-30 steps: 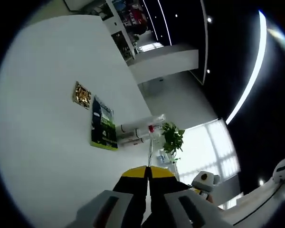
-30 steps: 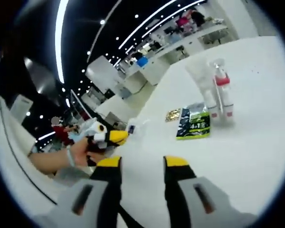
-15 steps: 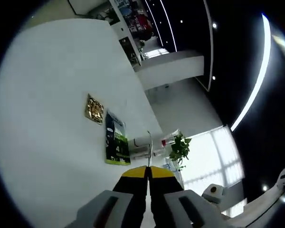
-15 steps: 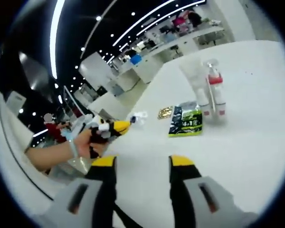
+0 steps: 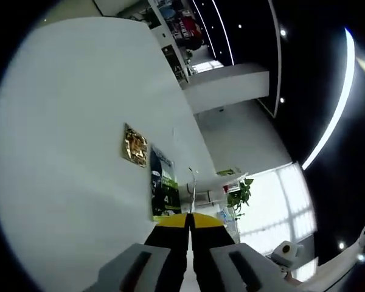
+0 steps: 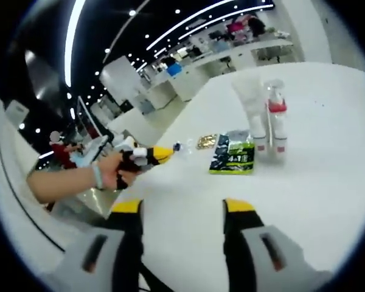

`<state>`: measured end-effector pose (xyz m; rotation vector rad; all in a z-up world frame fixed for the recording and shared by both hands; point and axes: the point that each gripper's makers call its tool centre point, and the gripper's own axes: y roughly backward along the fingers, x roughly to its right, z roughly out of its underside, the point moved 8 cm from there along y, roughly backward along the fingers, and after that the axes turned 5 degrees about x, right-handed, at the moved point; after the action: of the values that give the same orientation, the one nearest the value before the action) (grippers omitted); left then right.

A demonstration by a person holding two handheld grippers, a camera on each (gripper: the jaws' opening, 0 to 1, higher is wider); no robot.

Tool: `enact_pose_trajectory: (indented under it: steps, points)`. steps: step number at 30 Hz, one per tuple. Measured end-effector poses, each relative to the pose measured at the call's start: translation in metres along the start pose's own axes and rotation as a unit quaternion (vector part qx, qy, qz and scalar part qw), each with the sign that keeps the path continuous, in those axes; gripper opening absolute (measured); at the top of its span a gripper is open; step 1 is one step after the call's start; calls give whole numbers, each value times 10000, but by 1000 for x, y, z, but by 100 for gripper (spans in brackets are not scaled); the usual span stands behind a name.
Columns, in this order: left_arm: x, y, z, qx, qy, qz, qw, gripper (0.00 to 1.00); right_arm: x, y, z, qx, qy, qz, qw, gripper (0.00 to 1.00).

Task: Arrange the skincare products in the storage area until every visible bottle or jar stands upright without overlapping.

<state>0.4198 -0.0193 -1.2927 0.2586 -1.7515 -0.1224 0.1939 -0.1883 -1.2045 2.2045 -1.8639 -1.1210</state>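
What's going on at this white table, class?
A person holds a gripper in each hand over a white table. The left gripper, jaws shut, points toward a green sachet and a gold packet lying flat. Behind them two bottles stand upright. The right gripper hangs open, away from everything.

Both grippers are grey with black jaws capped in yellow: the left gripper (image 5: 189, 228), the right gripper (image 6: 181, 210). The person's hand (image 6: 112, 171) wears a light-blue wristband.
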Motion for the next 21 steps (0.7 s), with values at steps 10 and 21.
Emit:
enact_pose_trajectory:
  steps: [10,21]
  points:
    - [-20,-10,-10,-42,160,-238,9996,0,5,-3,1,-101,-22,77,9999,52]
    - [-42,-23,-9,-131,356,-679,9970,0,10,-4,-3,-83,-88,168,9998,53]
